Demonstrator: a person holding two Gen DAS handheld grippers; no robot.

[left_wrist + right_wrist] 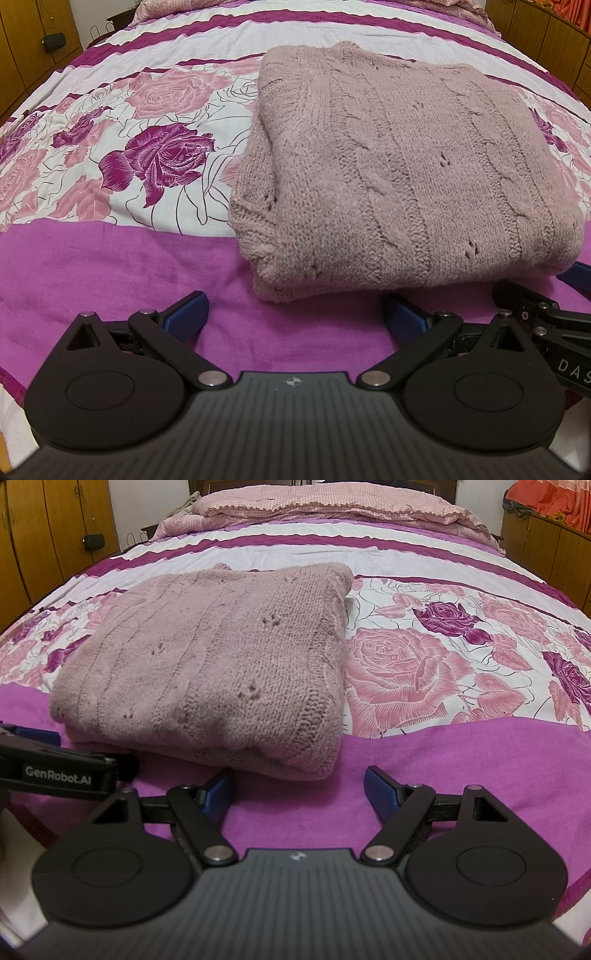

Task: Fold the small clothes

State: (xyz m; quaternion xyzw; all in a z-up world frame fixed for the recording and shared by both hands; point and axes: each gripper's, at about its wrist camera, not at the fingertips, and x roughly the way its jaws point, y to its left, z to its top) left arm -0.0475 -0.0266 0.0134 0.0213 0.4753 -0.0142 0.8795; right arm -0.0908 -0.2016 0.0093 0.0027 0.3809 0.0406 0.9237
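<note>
A dusty-pink cable-knit sweater, folded into a thick rectangle, is lying on the rose-printed magenta bedspread, apparently finished; the left claw and right claw are hovering apart and empty at lower frame, the sweater's near edge just above them

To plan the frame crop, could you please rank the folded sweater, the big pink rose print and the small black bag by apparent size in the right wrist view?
1. Folded sweater, though nearness enlarges it.
2. Big pink rose print.
3. Small black bag, far off.
</note>
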